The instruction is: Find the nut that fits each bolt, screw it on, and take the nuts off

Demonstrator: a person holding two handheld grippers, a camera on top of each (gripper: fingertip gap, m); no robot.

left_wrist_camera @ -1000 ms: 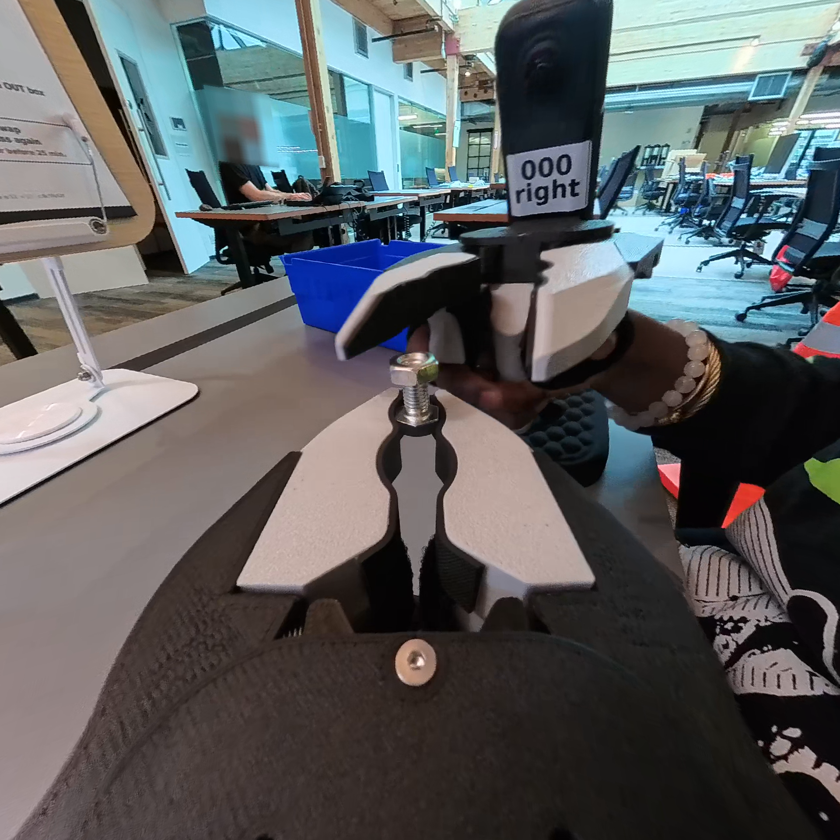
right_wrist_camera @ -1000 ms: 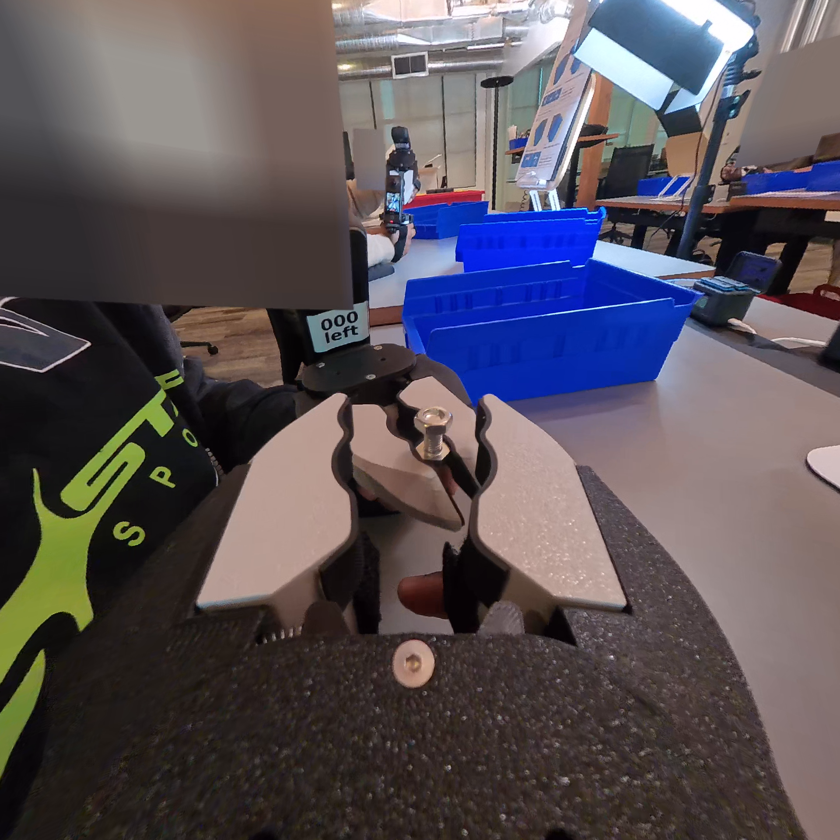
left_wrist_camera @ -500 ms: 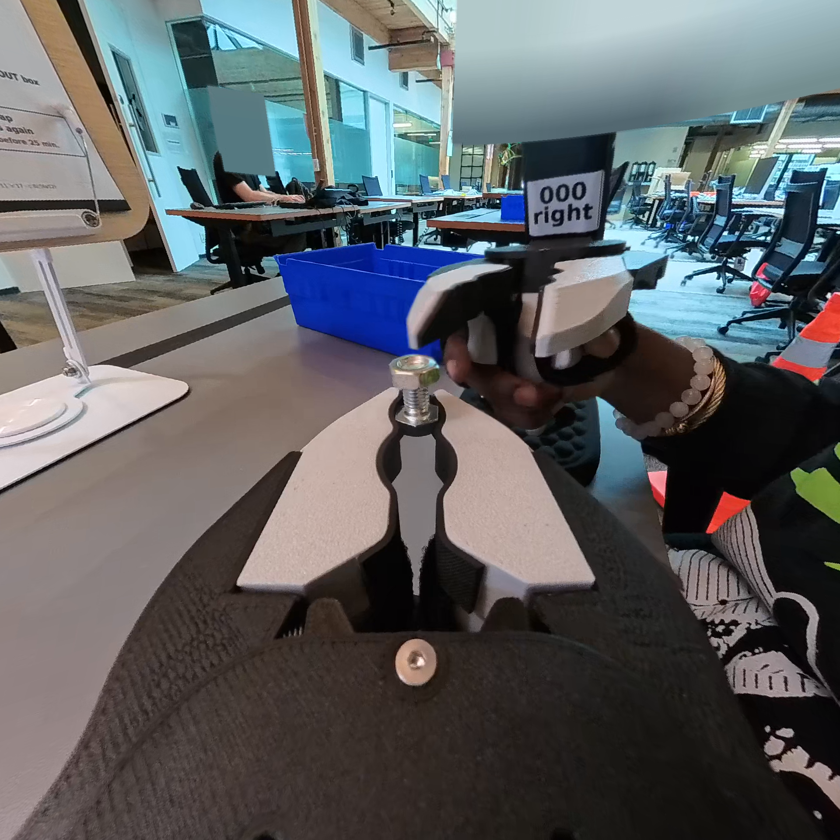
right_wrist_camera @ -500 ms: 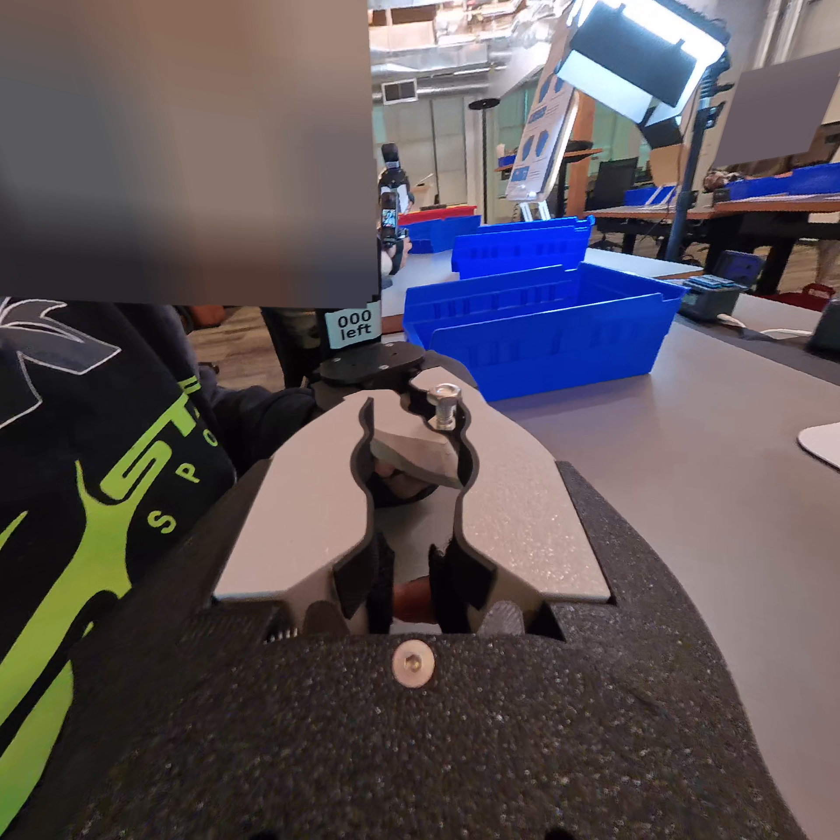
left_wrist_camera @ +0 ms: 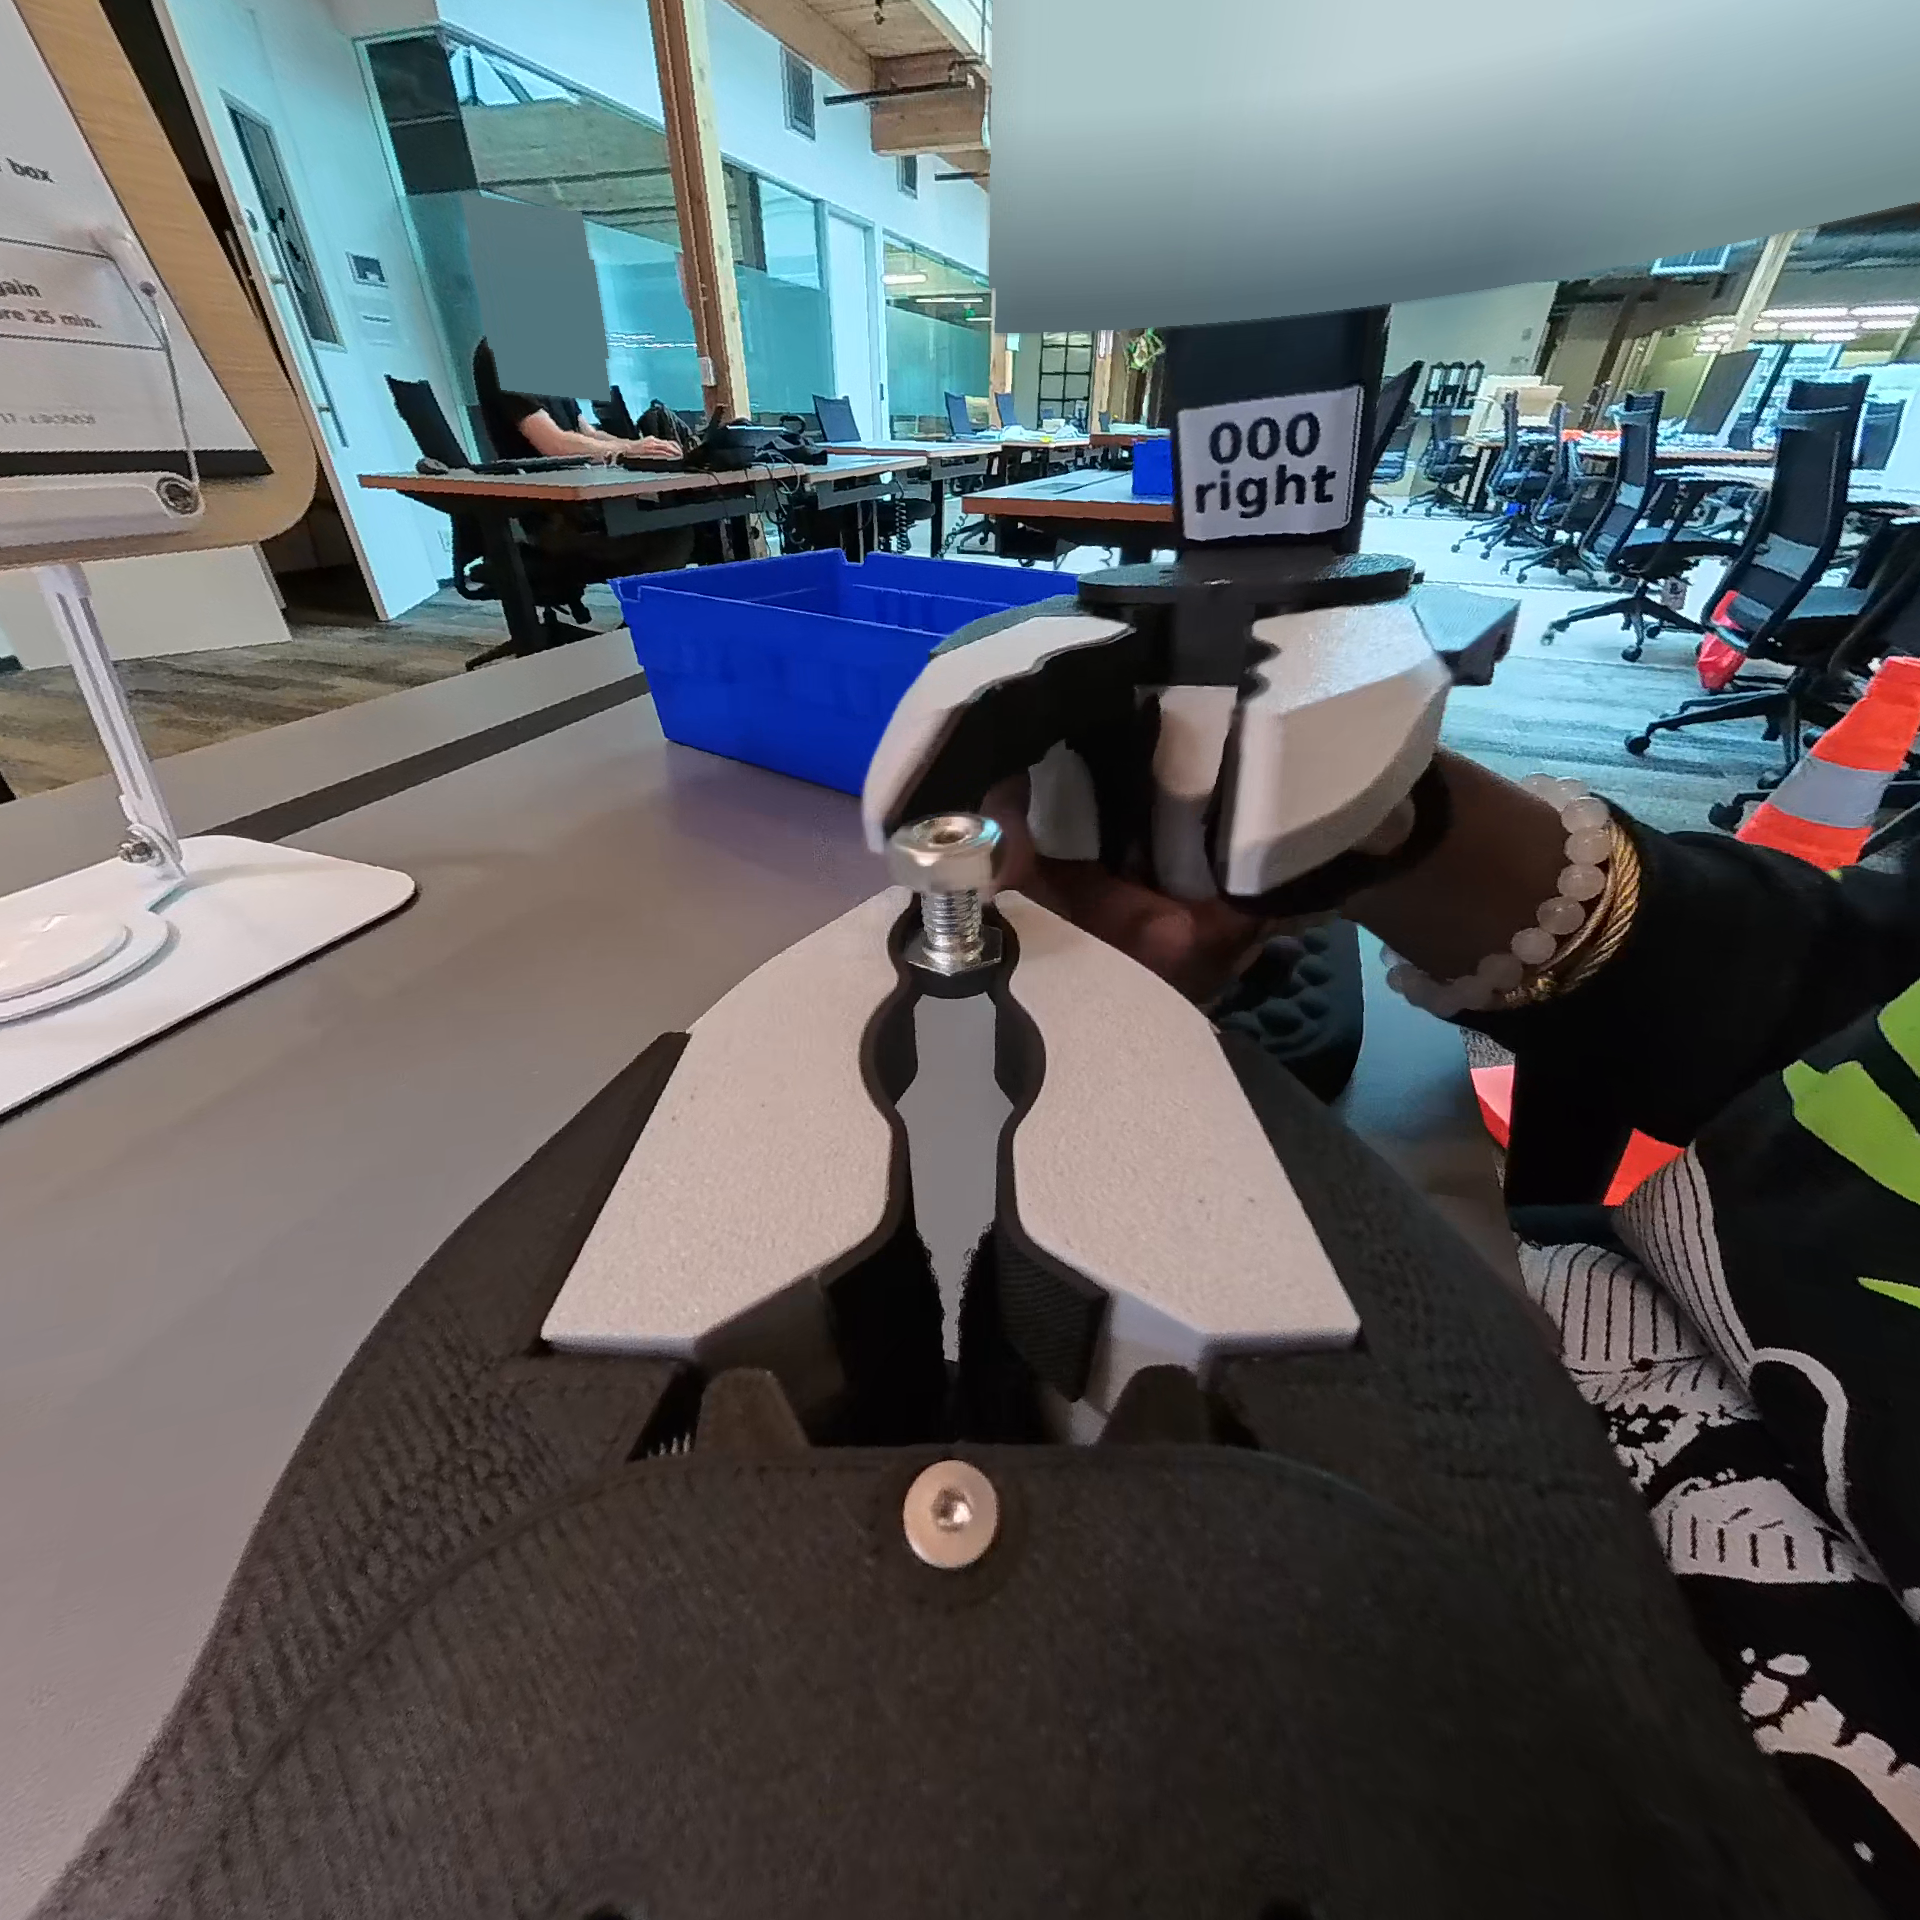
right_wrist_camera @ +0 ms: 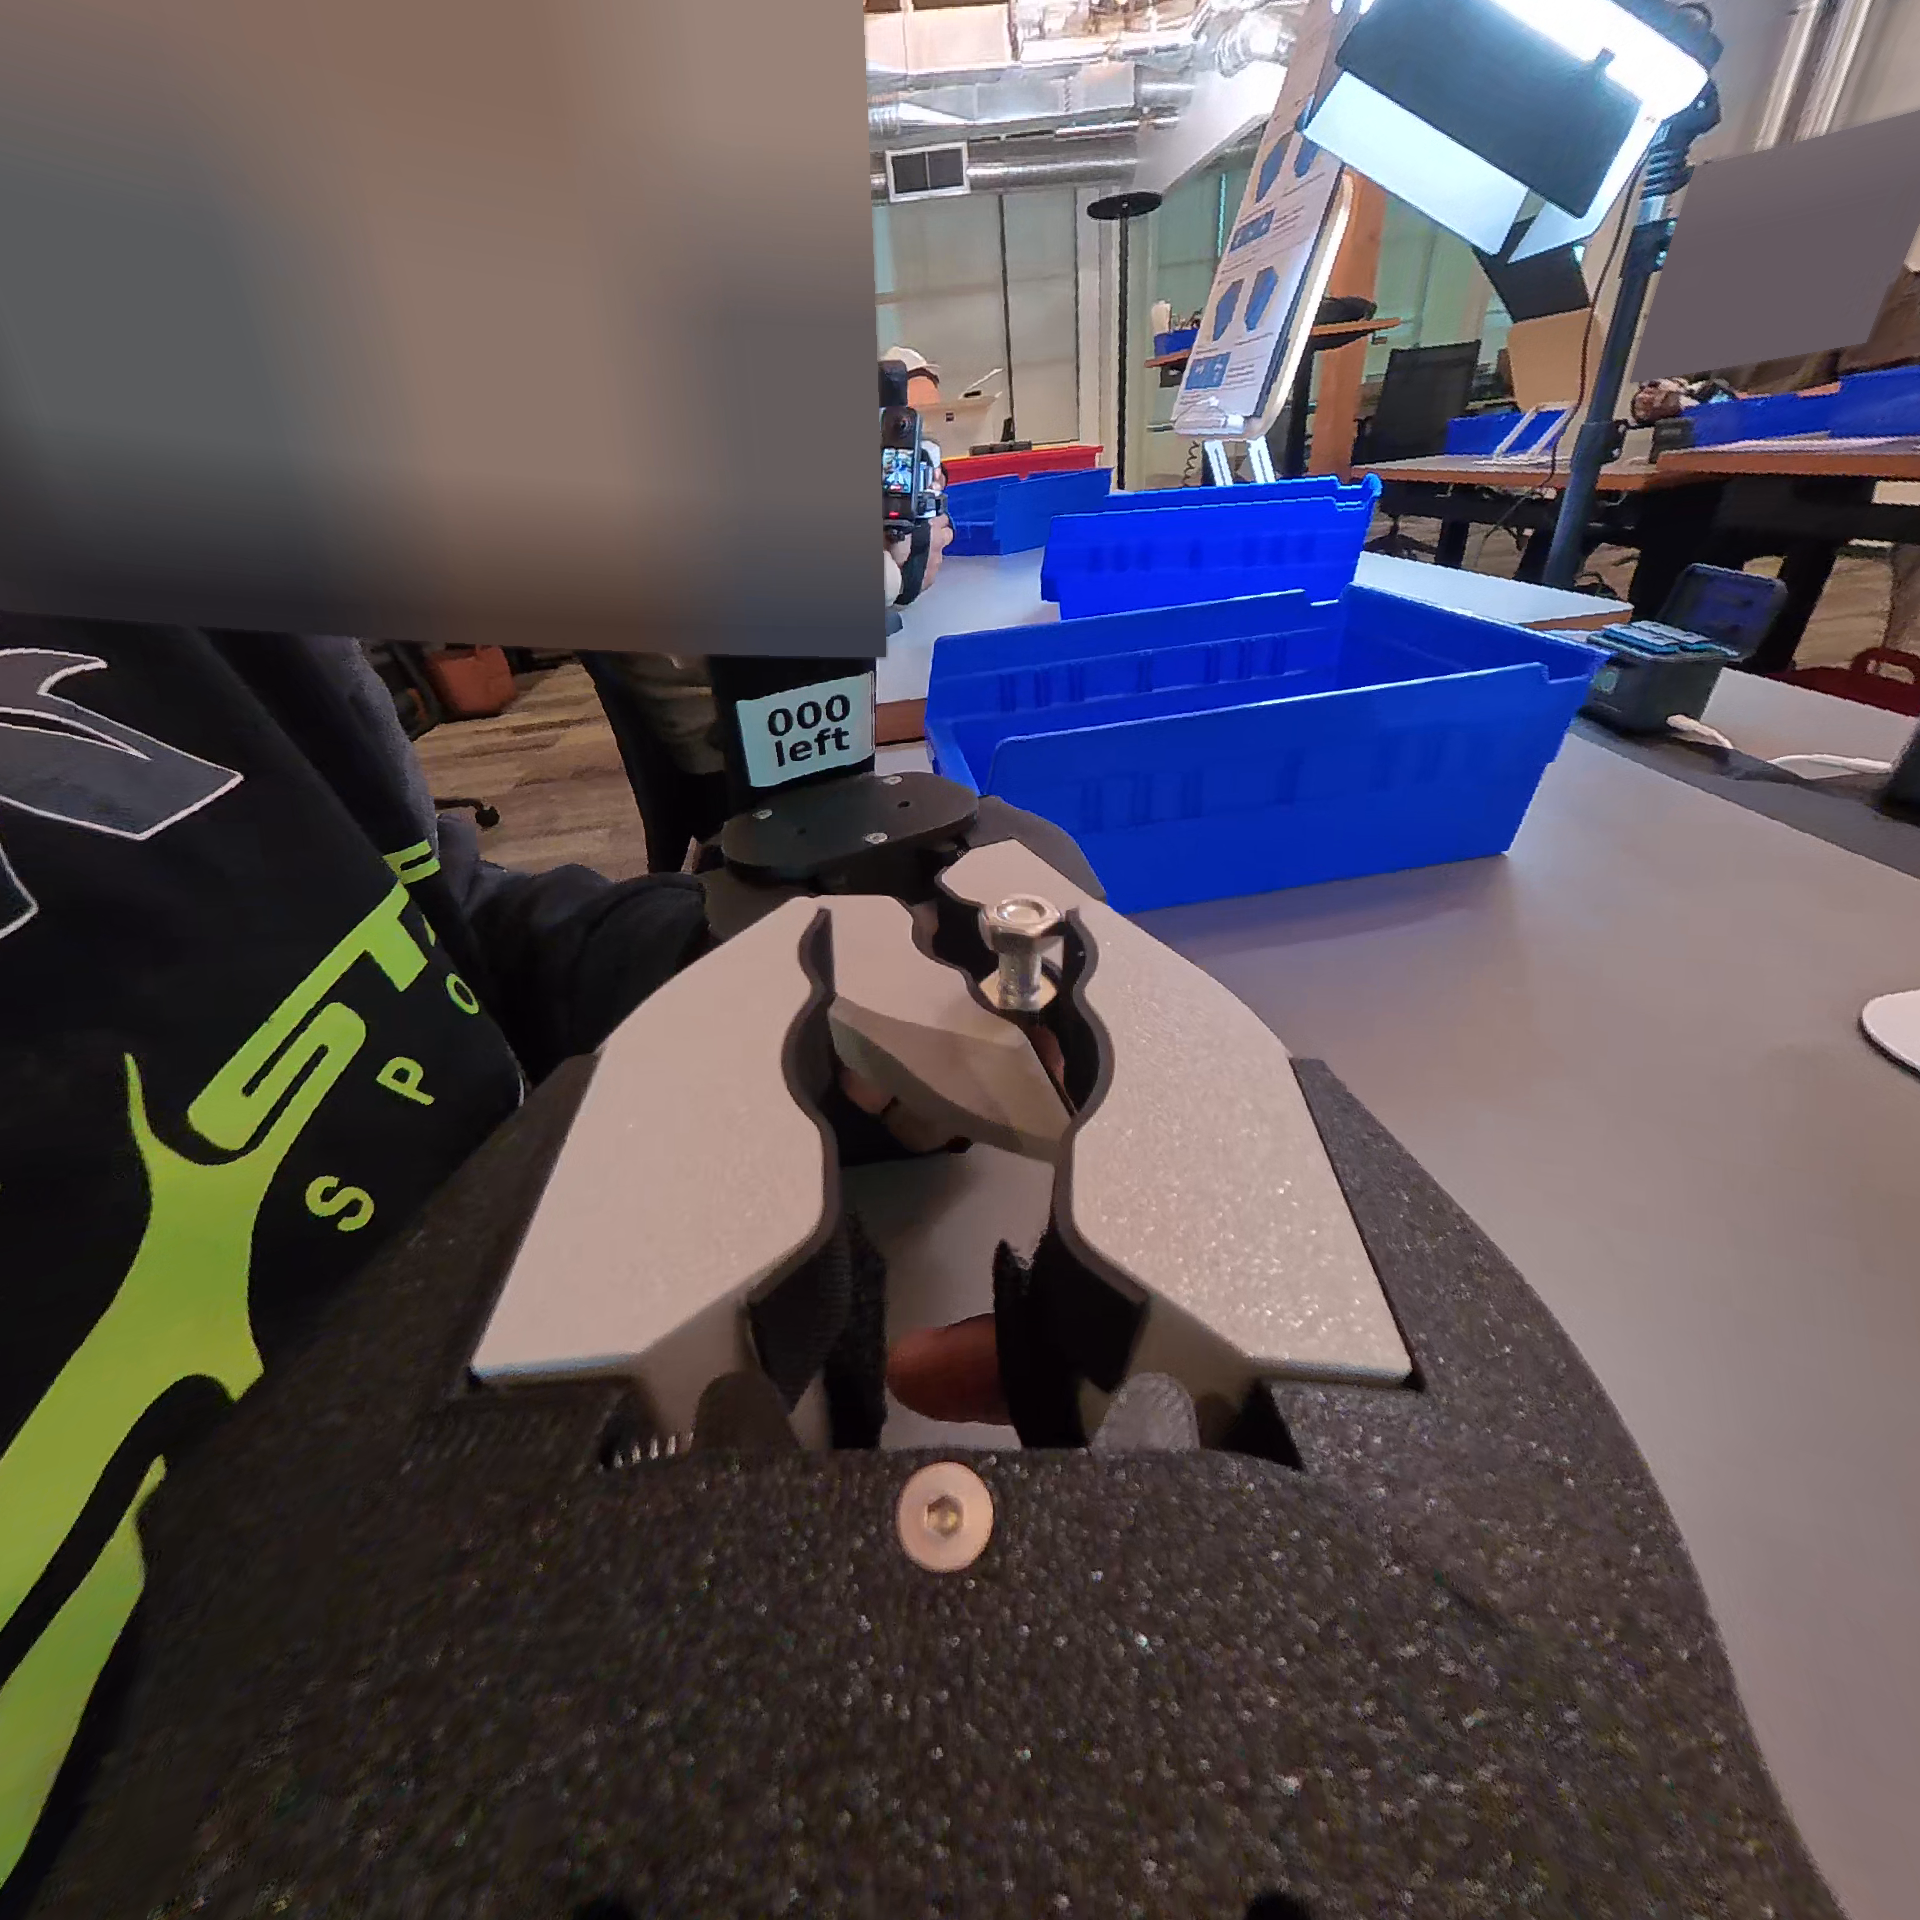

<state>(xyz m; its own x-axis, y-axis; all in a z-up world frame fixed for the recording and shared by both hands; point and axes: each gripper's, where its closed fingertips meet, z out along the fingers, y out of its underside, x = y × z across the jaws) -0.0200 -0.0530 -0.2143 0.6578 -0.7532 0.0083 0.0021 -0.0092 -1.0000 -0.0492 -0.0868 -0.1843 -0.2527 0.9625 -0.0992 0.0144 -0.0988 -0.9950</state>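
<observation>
Left wrist view: the left tongs (left_wrist_camera: 951,961) are clamped at their tips on a nut (left_wrist_camera: 953,958) threaded onto the lower end of an upright silver bolt (left_wrist_camera: 948,894). The bolt's head (left_wrist_camera: 945,847) stands above the tips, held over a grey desk (left_wrist_camera: 343,1122). The right tongs (left_wrist_camera: 940,805), gripped by a hand (left_wrist_camera: 1174,914) wearing a bead bracelet (left_wrist_camera: 1558,914), reach in from the right, their tips around the bolt's head.

Right wrist view: the right tongs (right_wrist_camera: 951,940) stand partly apart, the bolt's head (right_wrist_camera: 1021,923) lying between their tips and close against the right-hand finger (right_wrist_camera: 1174,1091); whether they grip it cannot be told. Beyond, the left tongs (right_wrist_camera: 1023,1023) hold the nut (right_wrist_camera: 1018,995) at the base of the bolt (right_wrist_camera: 1016,966).

Surroundings: a blue bin (right_wrist_camera: 1278,748) rests on the desk (right_wrist_camera: 1558,1091) behind the tongs, and a white stand base (left_wrist_camera: 135,956) lies well apart at the left in the left wrist view.
</observation>
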